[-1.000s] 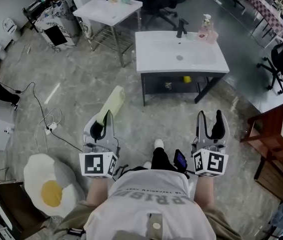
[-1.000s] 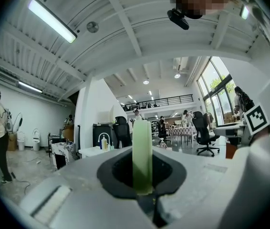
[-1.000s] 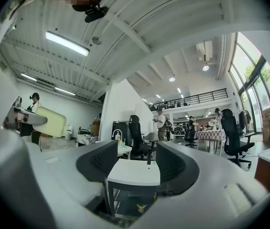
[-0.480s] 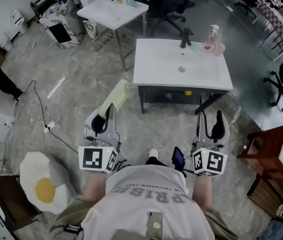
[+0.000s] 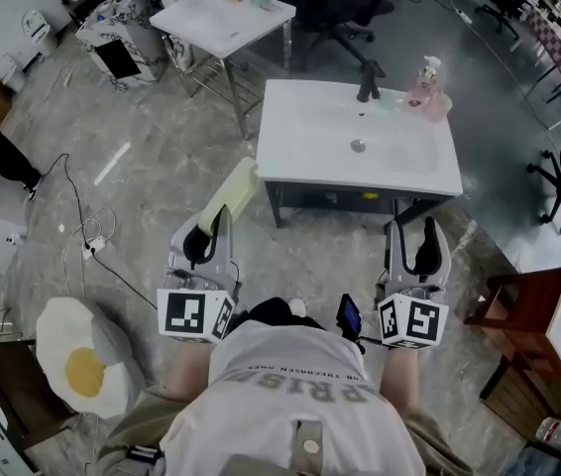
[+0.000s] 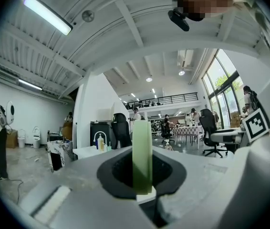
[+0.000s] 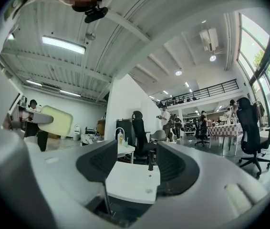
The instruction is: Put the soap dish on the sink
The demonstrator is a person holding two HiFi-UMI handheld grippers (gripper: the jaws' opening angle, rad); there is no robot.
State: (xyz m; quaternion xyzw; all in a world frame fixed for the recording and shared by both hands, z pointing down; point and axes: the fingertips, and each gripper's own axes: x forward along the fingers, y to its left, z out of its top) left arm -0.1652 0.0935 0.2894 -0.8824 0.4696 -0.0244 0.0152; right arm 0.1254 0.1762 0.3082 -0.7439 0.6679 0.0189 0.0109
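Green soap dish [image 6: 142, 151] shows edge-on in gripper view, broad overhead.

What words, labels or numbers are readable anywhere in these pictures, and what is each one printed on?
"PRISM": big print on the person's shirt, upside down to the head view.
Smaller line beside it on the shirt: too small to read.
Left tool and right tool: black-and-white square markers only, no letters.
Pink bottle on the sink: label too small to read.
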